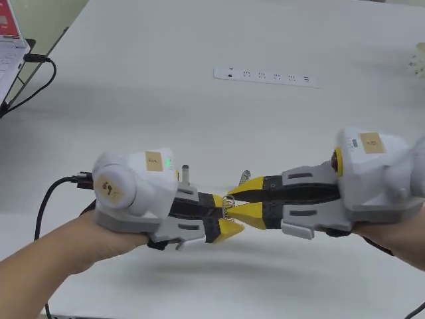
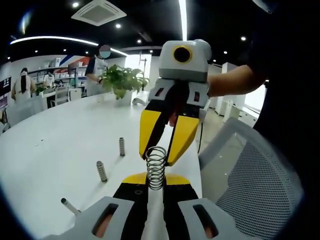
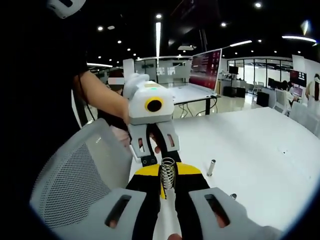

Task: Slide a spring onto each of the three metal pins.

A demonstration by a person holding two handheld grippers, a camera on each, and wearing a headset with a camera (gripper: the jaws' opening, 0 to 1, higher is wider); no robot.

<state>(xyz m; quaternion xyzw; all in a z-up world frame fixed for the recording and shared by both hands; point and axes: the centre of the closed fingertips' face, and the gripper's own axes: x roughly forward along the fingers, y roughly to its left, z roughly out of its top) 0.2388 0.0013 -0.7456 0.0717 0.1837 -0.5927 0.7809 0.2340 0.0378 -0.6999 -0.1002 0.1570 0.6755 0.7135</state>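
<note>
A small metal spring (image 1: 228, 209) hangs in the air between my two grippers, low over the white table (image 1: 199, 113). From the left, my left gripper (image 1: 224, 214) is shut on one end of the spring (image 2: 156, 167). The right gripper (image 1: 232, 203) faces it, its yellow jaws pinched on the other end of the same spring (image 3: 167, 175). Behind the jaws stand the pins. Two pins (image 2: 121, 146) (image 2: 101, 171) carry springs, and a bare pin (image 2: 69, 206) stands nearest. In the head view I see two pins (image 1: 185, 174) (image 1: 244, 177).
A white power strip (image 1: 265, 75) lies further back on the table. A laptop (image 1: 10, 46) with a black cable (image 1: 40, 76) sits at the far left edge. A grey mesh chair (image 2: 250, 190) stands beside the table, and a potted plant (image 2: 122, 80) at its far end.
</note>
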